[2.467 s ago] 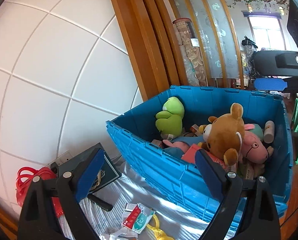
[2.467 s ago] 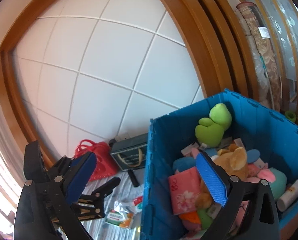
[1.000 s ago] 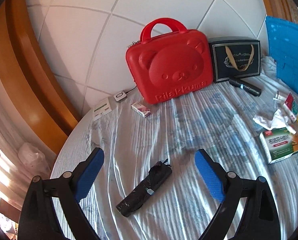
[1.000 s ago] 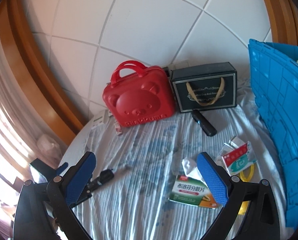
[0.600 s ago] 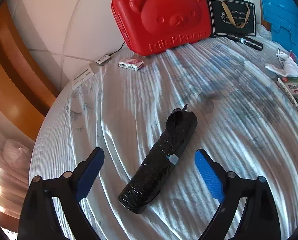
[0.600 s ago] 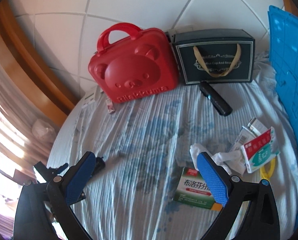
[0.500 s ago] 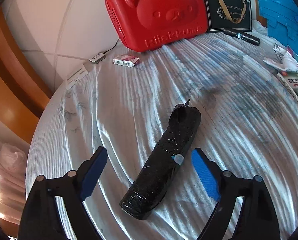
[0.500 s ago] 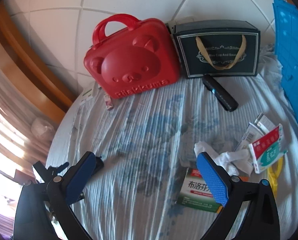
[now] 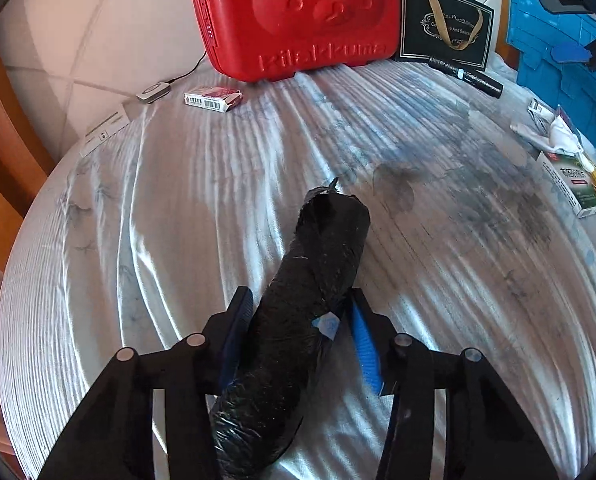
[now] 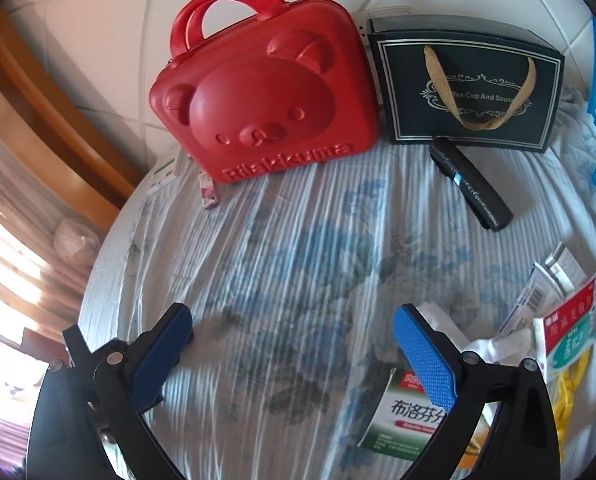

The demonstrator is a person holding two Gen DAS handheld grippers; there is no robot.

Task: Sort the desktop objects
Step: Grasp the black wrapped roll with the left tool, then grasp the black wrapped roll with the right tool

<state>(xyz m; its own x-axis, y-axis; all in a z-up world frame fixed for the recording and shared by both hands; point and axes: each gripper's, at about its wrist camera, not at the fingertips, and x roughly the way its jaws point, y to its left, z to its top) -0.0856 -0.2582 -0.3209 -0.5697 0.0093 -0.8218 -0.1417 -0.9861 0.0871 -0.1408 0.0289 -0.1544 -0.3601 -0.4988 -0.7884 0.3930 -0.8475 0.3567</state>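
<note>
- Black and crinkled, the plastic roll [image 9: 310,308] lies on the striped cloth [image 9: 177,208], between the two blue pads of the left gripper [image 9: 298,332]; its far end points toward the red case.
- The left jaws are closing on this roll; the left pad looks to touch it already, the right pad is just beside it (I cannot tell if it presses).
- The right gripper [image 10: 293,344] hangs over the cloth with its jaws spread wide, and nothing is between them.
- Just beside its right pad lie one green and white medicine box [image 10: 410,416] and one crumpled white tissue [image 10: 486,348].
- At the wall stand one red bear case [image 10: 265,108] and one dark gift bag [image 10: 470,88], side by side.
- One black pen-like tube [image 10: 474,188] lies in front of the bag.
- One small pink carton [image 9: 213,99] lies near the case.
- One blue crate [image 9: 558,56] stands at the right edge.
</note>
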